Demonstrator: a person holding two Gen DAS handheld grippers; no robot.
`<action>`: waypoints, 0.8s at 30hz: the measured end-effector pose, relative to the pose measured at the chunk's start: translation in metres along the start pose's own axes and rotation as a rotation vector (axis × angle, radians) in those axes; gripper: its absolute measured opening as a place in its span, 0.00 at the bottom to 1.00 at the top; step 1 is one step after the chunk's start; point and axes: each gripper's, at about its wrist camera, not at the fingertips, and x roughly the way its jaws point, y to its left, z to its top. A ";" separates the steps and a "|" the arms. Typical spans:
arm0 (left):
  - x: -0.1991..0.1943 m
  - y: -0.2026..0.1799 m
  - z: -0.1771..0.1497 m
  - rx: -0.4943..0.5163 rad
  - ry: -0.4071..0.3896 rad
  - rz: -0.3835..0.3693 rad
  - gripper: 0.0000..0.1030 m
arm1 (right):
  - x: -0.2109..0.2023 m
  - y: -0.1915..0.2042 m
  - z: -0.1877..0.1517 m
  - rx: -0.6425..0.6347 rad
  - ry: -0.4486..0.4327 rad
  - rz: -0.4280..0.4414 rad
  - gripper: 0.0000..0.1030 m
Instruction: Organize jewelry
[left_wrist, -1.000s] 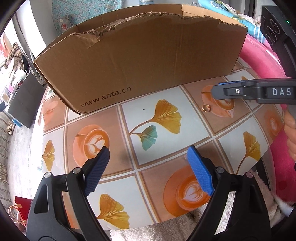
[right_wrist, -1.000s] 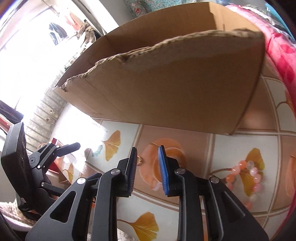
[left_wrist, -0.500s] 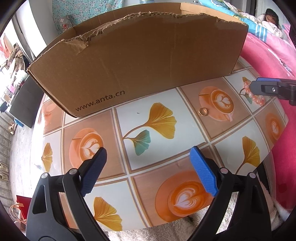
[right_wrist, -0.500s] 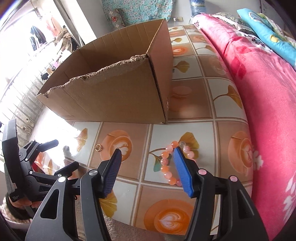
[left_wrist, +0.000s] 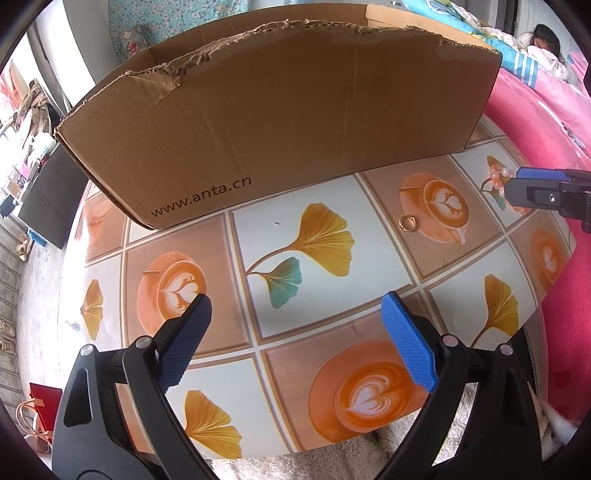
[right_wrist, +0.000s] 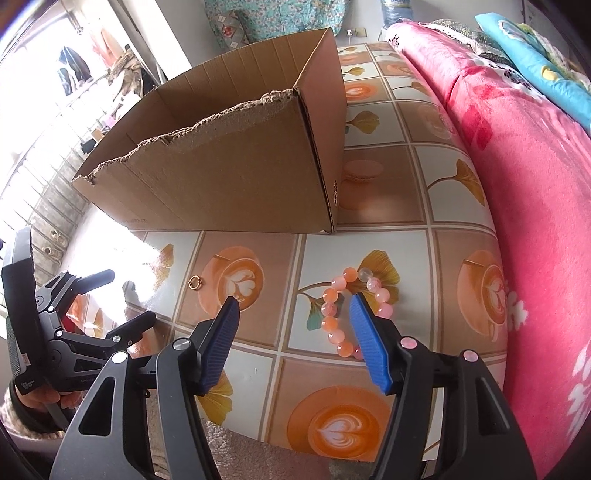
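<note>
Blue-padded and opening, the right gripper (right_wrist: 293, 334) hovers over the patterned tabletop (right_wrist: 424, 236) with nothing pinched; the peach-pink bead bracelet (right_wrist: 334, 295) lies just ahead, its near-right beads partly hidden behind the right pad. This hand is plainly the nearer one, and I judge a short push forward and down would bring the loop between the pads. A small gold ring (right_wrist: 194, 283) lies to the left, between the two tools. The left gripper (left_wrist: 295, 341) gapes wide, empty. Beyond stands the open cardboard box (right_wrist: 236, 173).

"www.anta.cn" printed in dark letters on the near wall of the cardboard box (left_wrist: 280, 122), low at its left end
</note>
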 end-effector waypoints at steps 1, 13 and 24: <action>0.001 0.001 -0.001 0.000 0.000 0.000 0.87 | 0.000 0.000 -0.001 -0.001 0.002 0.000 0.59; 0.003 0.006 -0.004 -0.011 -0.004 -0.014 0.89 | 0.010 0.001 -0.003 -0.008 0.027 -0.007 0.59; 0.006 0.005 0.003 -0.020 -0.003 -0.024 0.90 | 0.022 0.004 0.001 -0.034 0.005 -0.089 0.44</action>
